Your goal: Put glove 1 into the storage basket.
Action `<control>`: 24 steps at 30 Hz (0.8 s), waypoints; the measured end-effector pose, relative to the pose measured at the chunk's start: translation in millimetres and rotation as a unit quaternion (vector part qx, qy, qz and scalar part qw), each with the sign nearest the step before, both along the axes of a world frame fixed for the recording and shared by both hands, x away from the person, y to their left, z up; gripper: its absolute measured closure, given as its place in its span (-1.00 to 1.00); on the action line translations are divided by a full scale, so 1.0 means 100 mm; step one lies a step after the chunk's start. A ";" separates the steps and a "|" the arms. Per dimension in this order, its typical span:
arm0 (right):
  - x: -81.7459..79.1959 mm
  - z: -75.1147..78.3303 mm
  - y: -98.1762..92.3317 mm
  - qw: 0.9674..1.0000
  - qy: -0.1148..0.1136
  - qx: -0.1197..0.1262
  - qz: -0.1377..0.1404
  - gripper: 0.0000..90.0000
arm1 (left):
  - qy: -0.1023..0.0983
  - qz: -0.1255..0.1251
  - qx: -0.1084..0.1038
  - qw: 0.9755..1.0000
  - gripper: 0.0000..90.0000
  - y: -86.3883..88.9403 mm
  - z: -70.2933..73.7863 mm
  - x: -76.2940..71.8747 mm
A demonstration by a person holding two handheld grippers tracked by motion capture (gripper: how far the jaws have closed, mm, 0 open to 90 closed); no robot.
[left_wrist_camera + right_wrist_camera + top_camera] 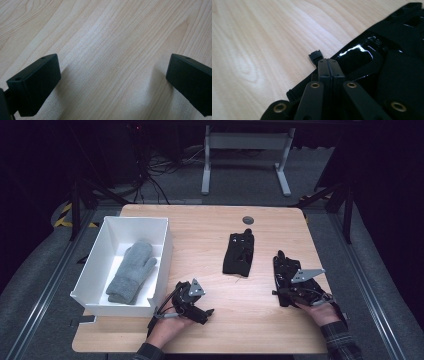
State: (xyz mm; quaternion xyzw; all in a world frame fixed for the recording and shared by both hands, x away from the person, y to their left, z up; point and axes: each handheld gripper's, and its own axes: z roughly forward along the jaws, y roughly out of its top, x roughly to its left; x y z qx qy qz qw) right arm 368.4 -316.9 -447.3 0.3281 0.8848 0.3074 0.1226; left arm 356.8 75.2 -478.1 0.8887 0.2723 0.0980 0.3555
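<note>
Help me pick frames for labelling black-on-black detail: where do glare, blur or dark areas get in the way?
High view: the room behind the table is near black, and both black gloves lose detail. Right gripper view: white glare streaks the shiny glove panel, and the shut right gripper looks soft. Left gripper view: evenly lit, with soft shadows beside the open left gripper.

Pale wood-grain bench (210,230) with a smooth matt finish, knitted grey wool mitten (131,271) in a smooth white box (162,245) at left, black glove (387,57) with glossy patches at right, matt black plastic fingers (35,85).
</note>
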 end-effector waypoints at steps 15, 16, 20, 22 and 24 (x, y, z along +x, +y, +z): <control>-0.27 0.00 0.46 0.993 0.020 0.001 0.114 1.00 | 0.001 0.000 0.000 1.000 -1.00 0.00 0.00 0.00; -0.29 -0.01 0.49 0.992 0.019 0.000 0.122 1.00 | 0.001 0.000 -0.001 1.000 -1.00 0.00 0.00 0.00; -0.36 -0.01 0.56 0.989 0.025 -0.001 0.143 1.00 | 0.001 0.000 0.000 1.000 -1.00 0.00 0.00 0.00; -0.41 -0.01 0.59 0.988 0.028 0.001 0.151 1.00 | 0.000 0.001 0.000 1.000 -1.00 0.00 0.00 0.00; -0.48 0.01 0.63 0.986 0.022 -0.004 0.166 1.00 | 0.001 0.000 0.000 1.000 -1.00 0.00 0.00 0.00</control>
